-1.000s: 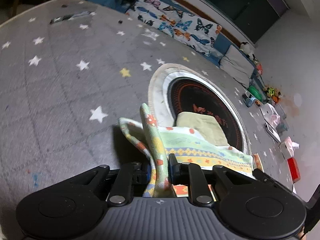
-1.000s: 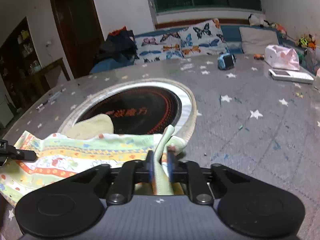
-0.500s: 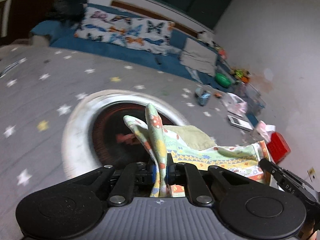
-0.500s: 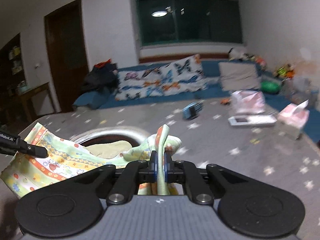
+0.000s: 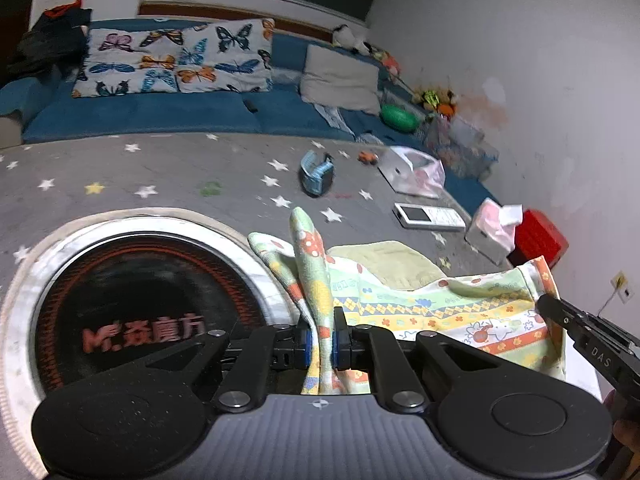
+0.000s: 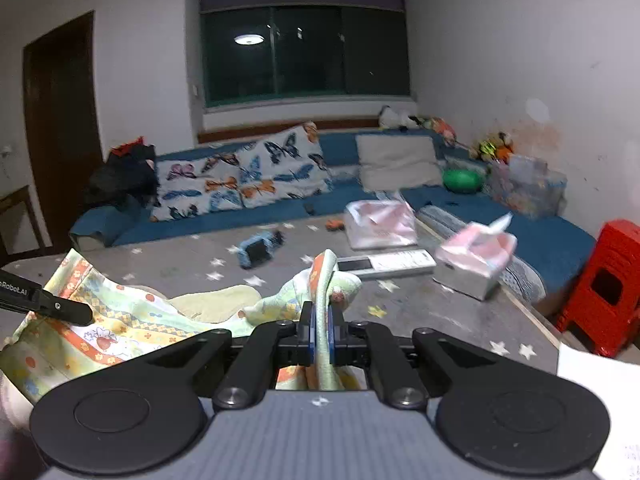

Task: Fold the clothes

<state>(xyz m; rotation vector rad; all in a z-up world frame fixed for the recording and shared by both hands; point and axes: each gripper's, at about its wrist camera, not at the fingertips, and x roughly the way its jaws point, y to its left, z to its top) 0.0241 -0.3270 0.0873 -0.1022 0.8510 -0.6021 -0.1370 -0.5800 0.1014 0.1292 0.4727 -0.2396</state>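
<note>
A pale green patterned garment [image 5: 444, 304] with orange bands and a yellowish lining hangs stretched between both grippers above a grey star-print table [image 5: 168, 172]. My left gripper [image 5: 320, 340] is shut on one bunched corner of it. At the opposite corner my right gripper [image 6: 319, 330] is shut on the cloth as well. In the right wrist view the garment [image 6: 132, 320] spreads to the left, where the left gripper's tip [image 6: 60, 306] pinches it. In the left wrist view the right gripper's tip [image 5: 560, 312] shows at the right edge.
A round dark cooktop [image 5: 132, 312] with a pale ring sits in the table. A blue toy [image 5: 318, 174], a white remote [image 5: 428, 215], a tissue box [image 5: 494, 232] and a pink bag [image 5: 416, 172] lie on the far side. A red stool [image 6: 604, 288] and a blue sofa [image 6: 280, 204] stand beyond.
Both grippers have risen and swung across the table with the garment, lifting it off the cooktop. The views now look toward the sofa and window. The grips held.
</note>
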